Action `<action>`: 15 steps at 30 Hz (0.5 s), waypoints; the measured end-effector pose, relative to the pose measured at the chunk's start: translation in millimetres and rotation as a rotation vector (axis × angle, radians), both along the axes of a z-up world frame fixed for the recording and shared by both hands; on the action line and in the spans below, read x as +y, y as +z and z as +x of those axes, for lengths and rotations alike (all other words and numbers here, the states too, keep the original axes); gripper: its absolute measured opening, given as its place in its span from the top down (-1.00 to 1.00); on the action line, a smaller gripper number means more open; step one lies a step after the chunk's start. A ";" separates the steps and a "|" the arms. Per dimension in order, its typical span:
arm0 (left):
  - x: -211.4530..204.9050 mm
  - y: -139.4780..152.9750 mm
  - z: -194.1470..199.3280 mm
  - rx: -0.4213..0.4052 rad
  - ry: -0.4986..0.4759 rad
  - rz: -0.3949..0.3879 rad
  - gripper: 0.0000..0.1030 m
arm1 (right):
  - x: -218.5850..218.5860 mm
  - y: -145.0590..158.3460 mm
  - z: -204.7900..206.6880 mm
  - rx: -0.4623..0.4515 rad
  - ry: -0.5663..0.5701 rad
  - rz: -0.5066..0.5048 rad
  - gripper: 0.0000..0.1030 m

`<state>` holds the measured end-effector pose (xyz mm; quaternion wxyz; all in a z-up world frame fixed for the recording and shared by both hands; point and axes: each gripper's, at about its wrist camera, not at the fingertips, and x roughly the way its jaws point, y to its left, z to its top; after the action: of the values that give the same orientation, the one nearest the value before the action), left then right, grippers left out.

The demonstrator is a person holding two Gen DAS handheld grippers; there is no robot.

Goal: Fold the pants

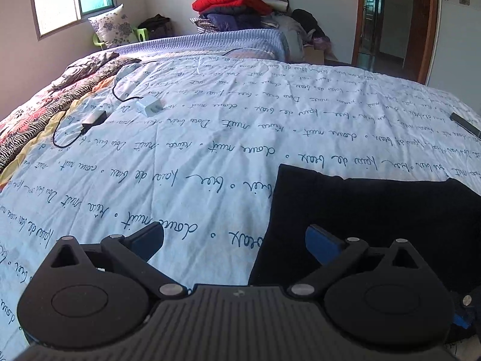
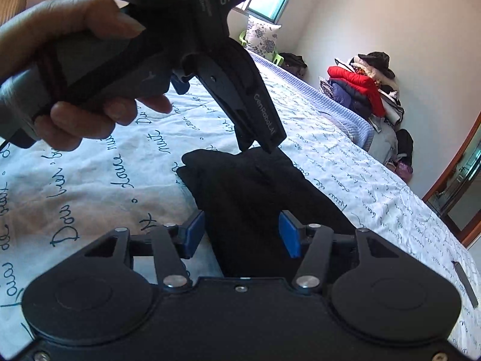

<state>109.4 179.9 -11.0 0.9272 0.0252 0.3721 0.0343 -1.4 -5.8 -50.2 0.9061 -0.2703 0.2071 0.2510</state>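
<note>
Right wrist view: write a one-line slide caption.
Both open grippers, right and left, over black pants on a script-printed bedspread.

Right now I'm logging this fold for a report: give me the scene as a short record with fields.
Surface: bed with script-printed quilt
Garment: black pants, lying in a compact dark bundle on the quilt
Left gripper: open, one finger over the pants' edge, nothing clamped
Right gripper: open, pants between its blue pads, not pinched
Also on bed: white charger with cable
Background: clothes pile, cushion under the window
</note>
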 end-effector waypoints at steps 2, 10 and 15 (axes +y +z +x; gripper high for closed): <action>9.0 -0.8 2.3 0.003 0.022 -0.015 -0.97 | 7.1 -3.1 -1.0 -0.014 0.021 -0.032 -0.06; 35.4 -4.8 2.6 0.014 0.053 -0.022 -0.95 | 39.8 -13.4 -8.0 -0.113 0.103 -0.180 -0.06; 58.4 -8.8 6.8 0.030 0.108 -0.078 -0.92 | 51.4 -17.7 -1.3 -0.106 0.121 -0.240 -0.05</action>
<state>116.2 238.3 -19.7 0.9187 -0.0304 0.3876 0.0695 -2.7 45.7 -67.8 0.8602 -0.4017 0.1706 0.2637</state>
